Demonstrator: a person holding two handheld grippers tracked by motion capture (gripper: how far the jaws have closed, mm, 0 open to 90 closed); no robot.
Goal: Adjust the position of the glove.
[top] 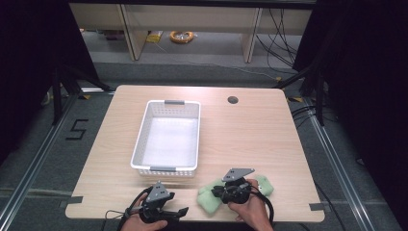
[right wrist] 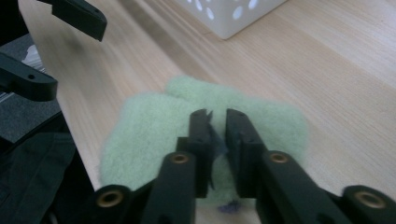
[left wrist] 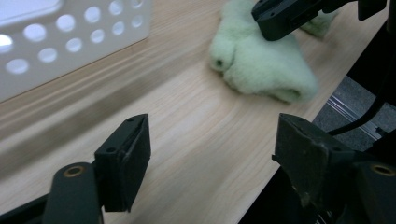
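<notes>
A pale green fluffy cloth [top: 207, 199] [left wrist: 261, 65] [right wrist: 144, 130] lies bunched on the wooden table near its front edge. My right gripper [top: 219, 191] [right wrist: 217, 116] sits on top of it, jaws drawn to a narrow slit with a pinch of the cloth between them; it also appears in the left gripper view [left wrist: 289, 18]. My left gripper [top: 179, 211] [left wrist: 212, 144] hovers to the cloth's left at the front edge, jaws wide apart with nothing between them, and is seen at the right gripper view's top left [right wrist: 56, 51].
A white perforated basket [top: 139, 139] [left wrist: 70, 42] [right wrist: 233, 18] stands empty on the table, just behind the left gripper. A round cable hole [top: 233, 100] sits at the back right. The table's front edge runs directly under both hands.
</notes>
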